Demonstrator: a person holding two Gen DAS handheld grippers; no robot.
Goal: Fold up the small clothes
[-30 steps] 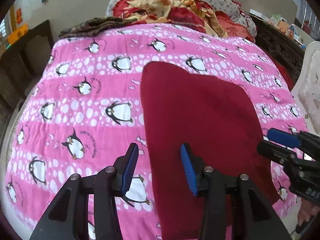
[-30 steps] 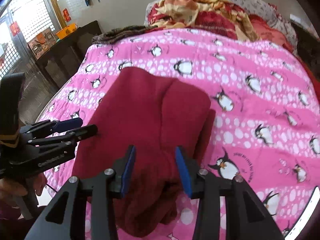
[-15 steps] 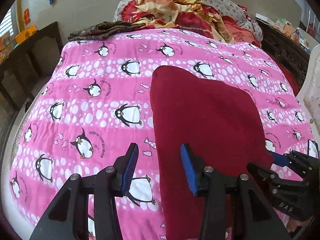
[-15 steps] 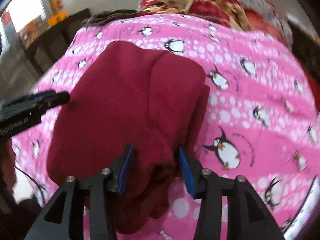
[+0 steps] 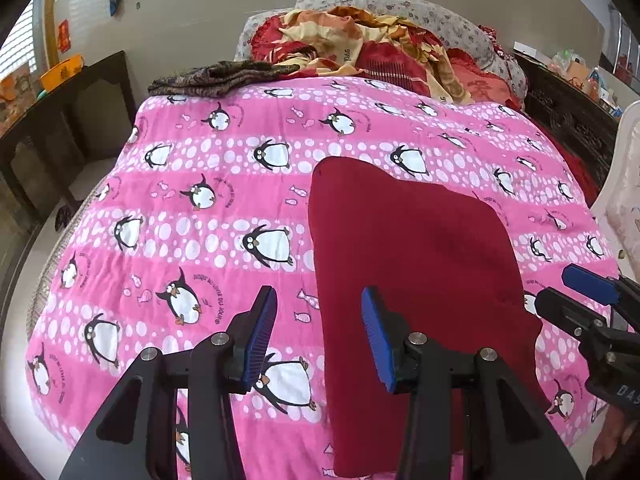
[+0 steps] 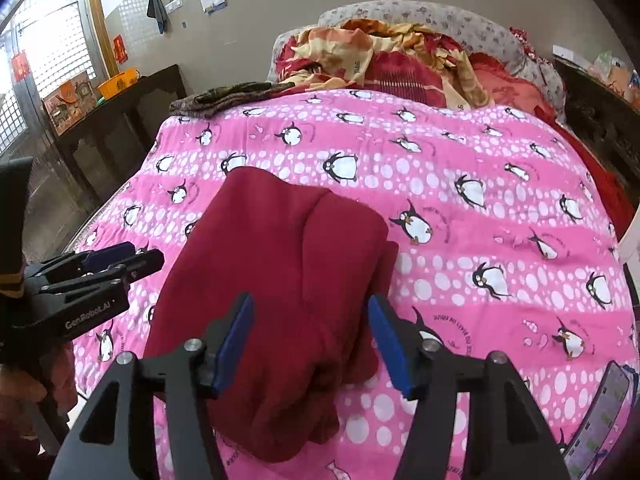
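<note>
A dark red garment (image 5: 412,264) lies partly folded on the pink penguin blanket (image 5: 224,200); in the right wrist view it (image 6: 280,280) shows a folded flap on its right side and a bunched near end. My left gripper (image 5: 318,336) is open and empty, hovering above the garment's left edge. My right gripper (image 6: 310,340) is open and empty, above the garment's near end. The right gripper also shows at the right edge of the left wrist view (image 5: 576,300), and the left gripper shows at the left of the right wrist view (image 6: 120,258).
A heap of red and orange bedding (image 5: 380,52) and a dark patterned cloth (image 5: 216,76) lie at the bed's far end. A dark wooden cabinet (image 6: 120,128) stands to the left. A phone (image 6: 604,412) lies near the bed's right front edge.
Both grippers have pulled back and risen from the garment. The right gripper's jaws have opened wider. The garment lies unchanged.
</note>
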